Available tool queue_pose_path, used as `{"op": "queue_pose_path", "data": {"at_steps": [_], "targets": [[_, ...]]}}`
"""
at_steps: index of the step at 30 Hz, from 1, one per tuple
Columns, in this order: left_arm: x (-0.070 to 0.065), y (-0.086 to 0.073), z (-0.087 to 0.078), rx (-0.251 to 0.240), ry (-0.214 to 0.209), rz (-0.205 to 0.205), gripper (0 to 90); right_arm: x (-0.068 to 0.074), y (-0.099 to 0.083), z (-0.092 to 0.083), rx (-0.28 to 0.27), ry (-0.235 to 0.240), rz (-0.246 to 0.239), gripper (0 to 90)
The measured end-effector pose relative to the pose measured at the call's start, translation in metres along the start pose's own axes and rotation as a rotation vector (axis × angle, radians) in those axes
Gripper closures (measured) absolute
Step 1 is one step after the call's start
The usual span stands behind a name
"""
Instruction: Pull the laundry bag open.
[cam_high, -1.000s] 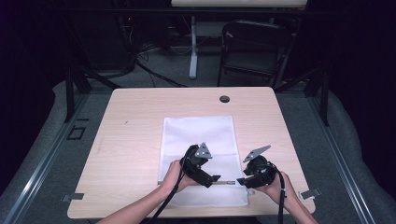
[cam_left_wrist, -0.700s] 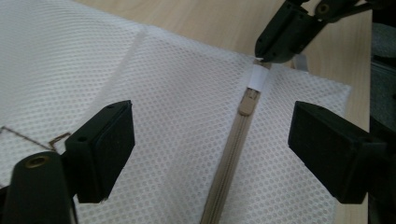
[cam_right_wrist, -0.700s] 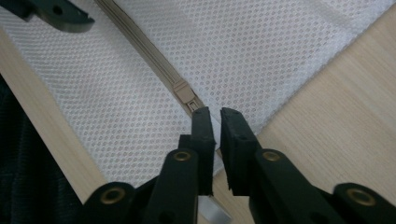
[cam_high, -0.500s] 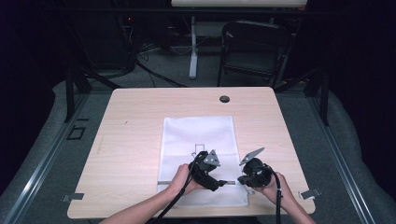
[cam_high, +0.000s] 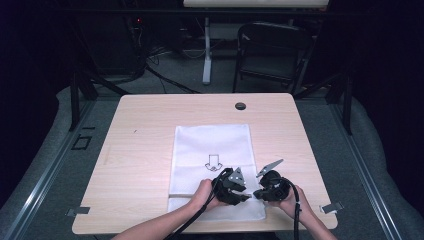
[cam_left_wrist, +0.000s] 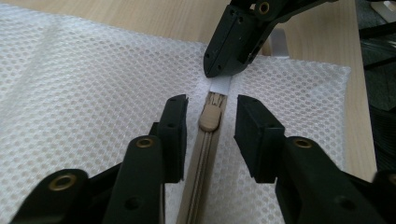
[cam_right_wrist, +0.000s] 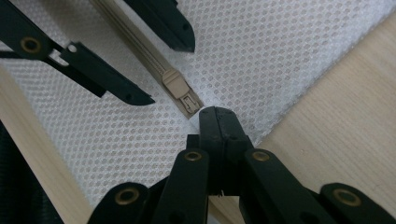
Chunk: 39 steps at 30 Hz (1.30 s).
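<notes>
One white mesh zippered bag (cam_high: 212, 150) lies on the wooden surface (cam_high: 145, 130). The right hand-held gripper (cam_right_wrist: 215, 114) is clenched on its white end tab (cam_left_wrist: 219, 85); the left hand-held gripper (cam_left_wrist: 210, 123), closing, straddles one beige zipper pull (cam_left_wrist: 210, 117), untouched.

Lab or studio – dark surround, floor cables (cam_high: 165, 80), lone table (cam_high: 150, 125).
</notes>
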<state>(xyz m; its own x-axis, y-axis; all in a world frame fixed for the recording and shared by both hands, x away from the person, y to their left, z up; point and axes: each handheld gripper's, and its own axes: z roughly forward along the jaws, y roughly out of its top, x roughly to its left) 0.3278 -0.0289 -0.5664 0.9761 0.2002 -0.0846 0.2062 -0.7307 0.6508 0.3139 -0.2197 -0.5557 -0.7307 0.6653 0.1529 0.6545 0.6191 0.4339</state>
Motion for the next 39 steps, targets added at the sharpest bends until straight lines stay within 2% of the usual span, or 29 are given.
{"op": "queue_pose_path", "data": {"at_steps": [2, 3, 5, 6, 8, 9, 10, 11, 15, 17, 18, 20, 27, 29, 30, 33, 35, 36, 39], "targets": [[0.0001, 0.0007, 0.0040, -0.007, -0.020, -0.002, 65.5, 0.0002, -0.0002, -0.0002, 0.001, -0.001, 0.003, 90.0], [-0.0003, 0.0012, 0.0066, -0.006, -0.021, 0.008, 70.4, 0.0013, 0.0003, -0.0002, 0.007, -0.017, -0.006, 90.0], [-0.0010, 0.0025, 0.0081, -0.005, -0.026, 0.022, 76.4, 0.0013, 0.0007, -0.0002, 0.011, -0.019, -0.011, 90.0], [-0.0017, 0.0039, 0.0073, 0.018, -0.011, 0.026, 78.0, 0.0013, 0.0008, -0.0002, 0.012, -0.019, -0.011, 90.0], [-0.0013, 0.0042, 0.0079, 0.015, -0.014, 0.026, 80.5, 0.0019, 0.0007, 0.0001, 0.009, -0.013, -0.008, 90.0], [-0.0005, 0.0039, 0.0092, 0.004, -0.030, 0.018, 80.9, 0.0029, 0.0009, 0.0004, 0.003, -0.009, 0.000, 90.0], [0.0004, 0.0044, 0.0084, 0.018, -0.024, 0.019, 80.9, 0.0029, 0.0009, 0.0004, 0.003, -0.009, 0.000, 90.0], [0.0012, 0.0048, 0.0081, 0.024, -0.030, 0.019, 81.5, 0.0042, 0.0013, 0.0002, 0.012, -0.029, -0.003, 90.0], [0.0005, 0.0059, 0.0085, 0.018, -0.038, 0.015, 81.7, 0.0042, 0.0021, 0.0000, 0.022, -0.034, -0.010, 90.0], [0.0008, 0.0057, 0.0075, 0.024, -0.030, 0.007, 81.7, 0.0041, 0.0021, 0.0002, 0.020, -0.031, -0.007, 90.0], [0.0016, 0.0049, 0.0085, 0.004, -0.042, -0.001, 81.7, 0.0025, 0.0019, 0.0001, 0.020, -0.023, -0.004, 90.0], [0.0028, 0.0048, 0.0085, 0.010, -0.047, -0.006, 81.6, 0.0028, 0.0024, 0.0008, 0.012, -0.013, 0.011, 90.0], [0.0022, 0.0049, 0.0090, 0.009, -0.041, 0.004, 81.7, 0.0026, 0.0029, 0.0003, 0.024, -0.015, -0.027, 90.0], [0.0028, 0.0043, 0.0083, 0.016, -0.039, -0.006, 81.7, 0.0058, 0.0048, 0.0011, 0.032, -0.033, -0.045, 90.0], [0.0029, 0.0041, 0.0080, 0.017, -0.040, -0.013, 81.7, 0.0064, 0.0053, 0.0014, 0.034, -0.038, -0.044, 90.0], [0.0016, 0.0050, 0.0087, 0.008, -0.038, 0.003, 81.7, 0.0065, 0.0055, 0.0012, 0.037, -0.036, -0.039, 90.0], [0.0021, 0.0049, 0.0084, 0.011, -0.038, 0.006, 81.8, 0.0068, 0.0052, 0.0007, 0.043, -0.053, -0.034, 90.0], [0.0013, 0.0050, 0.0064, 0.028, -0.027, 0.008, 81.8, 0.0065, 0.0052, 0.0005, 0.046, -0.050, -0.030, 90.0], [0.0013, 0.0045, 0.0067, 0.016, -0.038, 0.008, 81.9, 0.0051, 0.0049, 0.0009, 0.038, -0.029, -0.015, 90.0]]}}
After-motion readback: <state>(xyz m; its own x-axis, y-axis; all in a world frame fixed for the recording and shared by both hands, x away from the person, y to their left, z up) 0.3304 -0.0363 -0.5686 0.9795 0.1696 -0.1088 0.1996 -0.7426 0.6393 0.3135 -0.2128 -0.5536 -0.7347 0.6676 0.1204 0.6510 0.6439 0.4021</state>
